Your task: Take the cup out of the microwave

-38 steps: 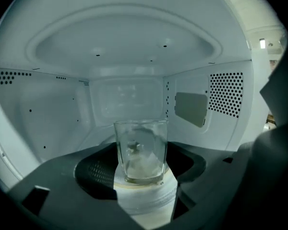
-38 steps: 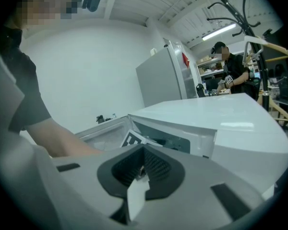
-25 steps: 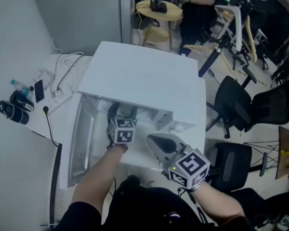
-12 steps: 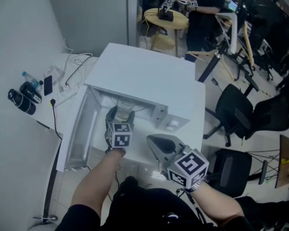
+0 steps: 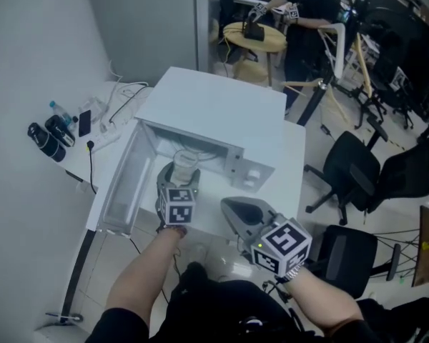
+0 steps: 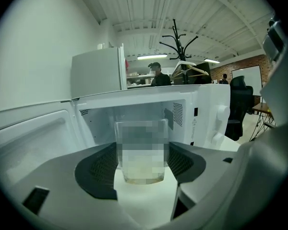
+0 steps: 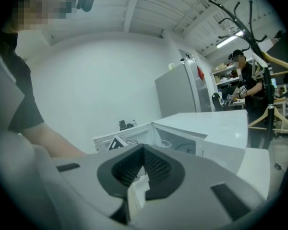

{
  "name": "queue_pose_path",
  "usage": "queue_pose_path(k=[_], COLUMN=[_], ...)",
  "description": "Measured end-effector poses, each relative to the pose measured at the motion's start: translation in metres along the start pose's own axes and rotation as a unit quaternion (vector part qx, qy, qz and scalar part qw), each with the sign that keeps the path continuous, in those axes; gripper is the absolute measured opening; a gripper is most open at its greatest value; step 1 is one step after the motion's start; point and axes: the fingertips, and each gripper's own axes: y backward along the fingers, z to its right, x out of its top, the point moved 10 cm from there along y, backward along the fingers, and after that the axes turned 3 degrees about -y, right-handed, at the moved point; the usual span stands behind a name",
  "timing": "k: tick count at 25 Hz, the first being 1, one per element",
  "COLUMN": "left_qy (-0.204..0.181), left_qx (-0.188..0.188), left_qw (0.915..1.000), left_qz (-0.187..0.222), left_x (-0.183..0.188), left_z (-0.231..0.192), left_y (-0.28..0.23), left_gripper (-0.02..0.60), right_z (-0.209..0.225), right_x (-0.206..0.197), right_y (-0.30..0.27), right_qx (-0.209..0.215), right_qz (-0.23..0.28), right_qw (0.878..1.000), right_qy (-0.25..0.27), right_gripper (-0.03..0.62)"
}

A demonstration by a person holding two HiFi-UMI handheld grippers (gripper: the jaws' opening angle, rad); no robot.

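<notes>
Left gripper (image 5: 182, 175) is clamping cup (image 6: 142, 152) at microwave (image 5: 214, 113) mouth.
Right gripper (image 5: 236, 209) is idling at four o'clock, pinched narrow, empty; cup risks slipping if tilted.

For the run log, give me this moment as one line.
left claw: shut on cup | cup: upright, at mouth of microwave | door: open | right claw: shut, empty

Bright even indoor light from ceiling tubes, soft shadows, fisheye edges dark-vignetted, near jaws blurred
</notes>
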Motion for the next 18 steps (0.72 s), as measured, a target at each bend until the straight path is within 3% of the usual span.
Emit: queue_pose_path(k=[18], left_qy=[0.004], left_qx=[0.028], left_qw=[0.9987], left_qz=[0.043], left_x=[0.03], left_z=[0.04], left_y=[0.102], left_gripper=[0.308], right_z=[-0.024], right_x=[-0.009], right_y=[0.067], right_qx=[0.022], right_qz=[0.028], right_qw=[0.999], right_qy=[0.006], right_gripper=[0.014])
